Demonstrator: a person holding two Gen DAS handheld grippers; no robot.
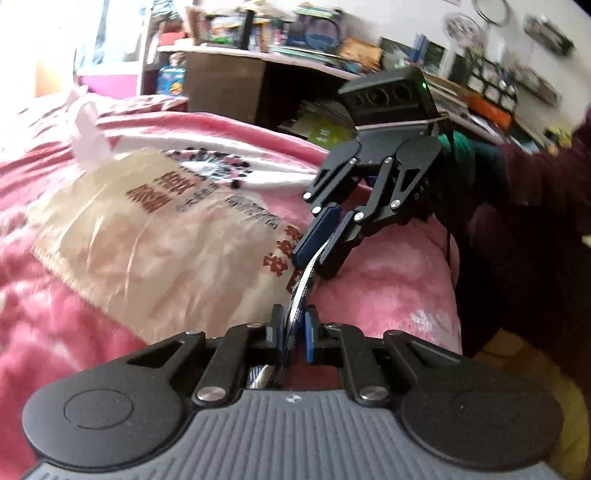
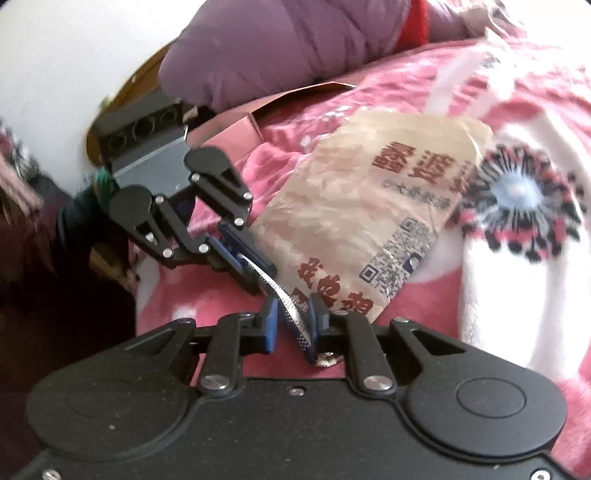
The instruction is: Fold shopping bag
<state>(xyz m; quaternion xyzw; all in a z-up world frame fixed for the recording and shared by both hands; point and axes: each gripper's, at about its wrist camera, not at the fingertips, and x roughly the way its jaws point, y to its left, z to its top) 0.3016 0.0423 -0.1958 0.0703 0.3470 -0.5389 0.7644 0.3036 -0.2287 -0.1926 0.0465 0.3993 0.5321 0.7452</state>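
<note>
A beige plastic shopping bag [image 1: 147, 240] with red and grey print lies flat on a pink blanket; it also shows in the right wrist view [image 2: 373, 214]. Its handles [image 1: 88, 136] point away. A blue-and-white patterned strip [image 1: 301, 295] at the bag's near edge runs between both grippers. My left gripper [image 1: 293, 325] is shut on this strip. My right gripper [image 1: 314, 266] faces it, also shut on the strip. In the right wrist view my right gripper [image 2: 293, 317] pinches the strip [image 2: 291, 314] and the left gripper [image 2: 258, 273] holds its other end.
The pink and white flowered blanket [image 1: 388, 280] covers the bed. A cardboard box [image 1: 229, 88] and cluttered shelves [image 1: 314, 33] stand beyond the bed. A purple padded garment [image 2: 277, 48] and a pink box [image 2: 236, 125] lie near the bag.
</note>
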